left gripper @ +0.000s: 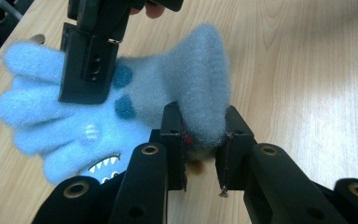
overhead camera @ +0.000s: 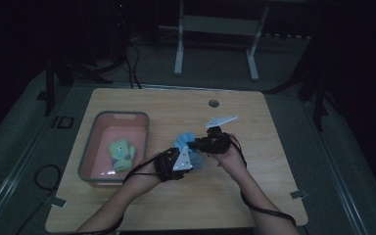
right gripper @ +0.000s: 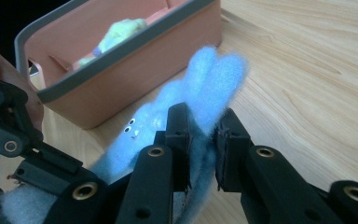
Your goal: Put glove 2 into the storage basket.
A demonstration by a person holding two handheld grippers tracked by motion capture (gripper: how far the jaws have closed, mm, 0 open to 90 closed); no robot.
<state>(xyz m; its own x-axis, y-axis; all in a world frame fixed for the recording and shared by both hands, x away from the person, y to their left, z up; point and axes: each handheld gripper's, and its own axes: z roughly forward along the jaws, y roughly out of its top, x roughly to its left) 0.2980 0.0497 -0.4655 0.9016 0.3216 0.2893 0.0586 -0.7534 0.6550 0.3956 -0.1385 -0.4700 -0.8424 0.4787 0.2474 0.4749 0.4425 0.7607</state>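
Observation:
A fuzzy blue glove (overhead camera: 183, 142) with a toothy monster face is held just above the table's middle between both grippers. My left gripper (overhead camera: 192, 159) is shut on its cuff (left gripper: 205, 84), which bunches between the jaws of the left gripper (left gripper: 204, 119). My right gripper (overhead camera: 190, 143) comes from the right and is shut on the glove's finger end (right gripper: 214, 79), with the fluff squeezed between the jaws of the right gripper (right gripper: 204, 119). In the left gripper view the right gripper (left gripper: 91, 70) clamps the glove's fingers (left gripper: 32, 107) from above.
A pink bin (overhead camera: 90, 147) with a grey rim stands on the left of the wooden table (overhead camera: 254, 186); a green and yellow glove (overhead camera: 121, 154) lies in it. The bin's wall (right gripper: 135, 79) is close behind the blue glove. A round cable hole (overhead camera: 214, 103) sits near the far edge.

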